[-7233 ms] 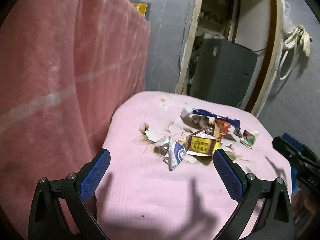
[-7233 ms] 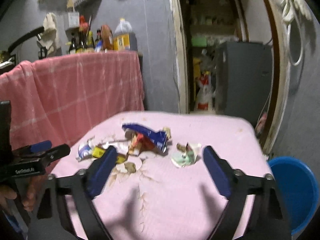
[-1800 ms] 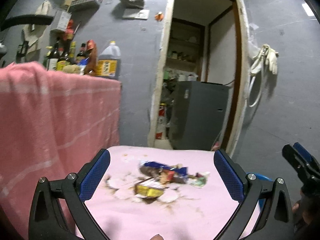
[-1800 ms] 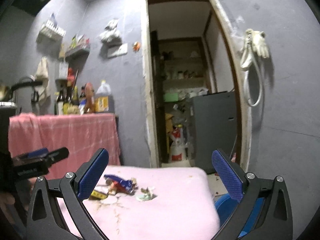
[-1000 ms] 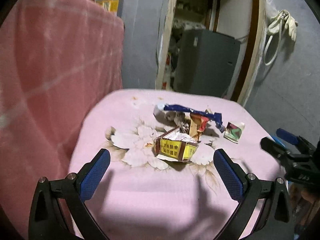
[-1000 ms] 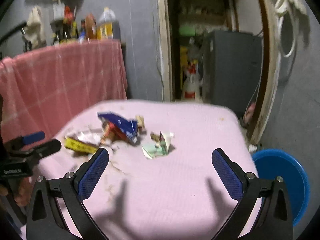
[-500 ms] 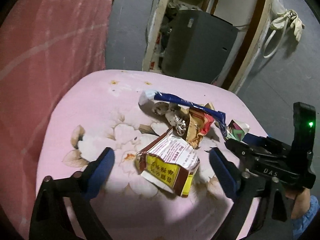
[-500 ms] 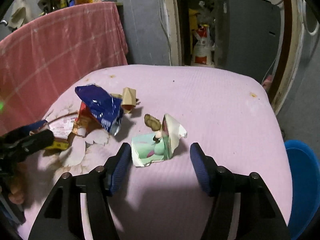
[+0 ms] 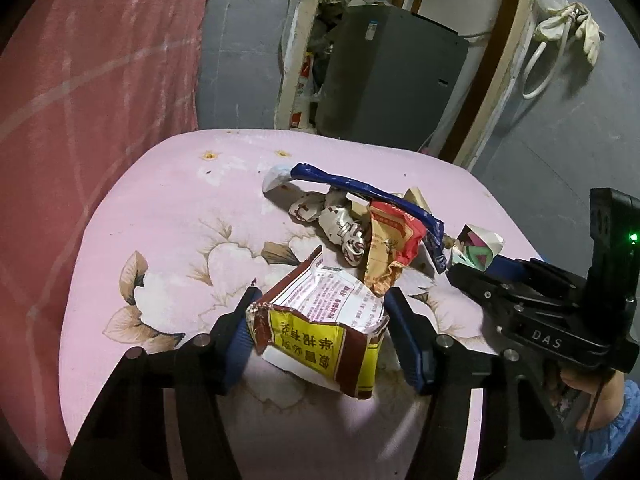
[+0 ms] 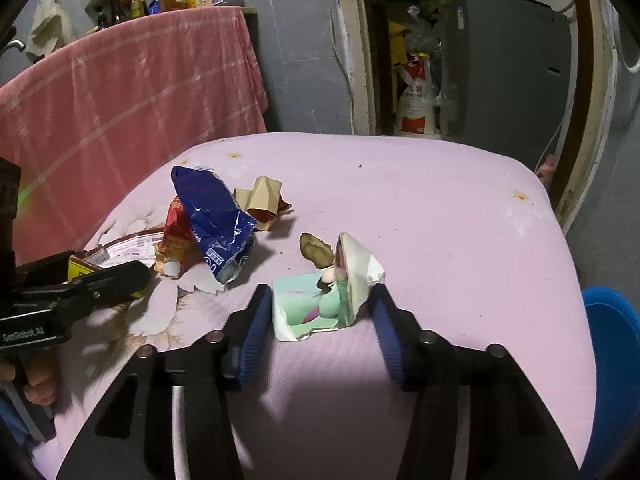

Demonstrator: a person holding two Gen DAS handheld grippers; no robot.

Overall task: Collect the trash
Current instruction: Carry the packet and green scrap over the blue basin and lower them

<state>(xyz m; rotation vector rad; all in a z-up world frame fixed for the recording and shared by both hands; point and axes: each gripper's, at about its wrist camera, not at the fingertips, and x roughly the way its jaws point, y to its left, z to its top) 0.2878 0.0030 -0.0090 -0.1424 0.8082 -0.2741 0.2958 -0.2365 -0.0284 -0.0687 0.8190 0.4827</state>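
Trash lies scattered on the pink cloth point(image 10: 460, 208). The left gripper point(image 9: 320, 332) is closing around a yellow-and-brown packet point(image 9: 320, 332); its left pad seems to touch the torn edge, while the right pad stands just clear. The right gripper point(image 10: 316, 312) is closing around a green wrapper point(image 10: 312, 304), pads just beside it on both sides and not yet pressing.

Risks, as a judgement: both pieces are thin and crumpled, so the closing jaws may fold them flat or push them along the cloth rather than catch them. The pads could also pinch the cloth and drag it. A small brown scrap point(image 10: 316, 250) rests against the green wrapper and may drop off when that is lifted.

Count: two grippers; one yellow packet, one green wrapper, one blue bag point(image 10: 212, 216), one red-orange wrapper point(image 9: 394, 240), one white crumpled wrapper point(image 9: 340, 228), one tan paper point(image 10: 262, 196), one brown scrap. One blue bin point(image 10: 612, 344) stands beside the table, right of the cloth.
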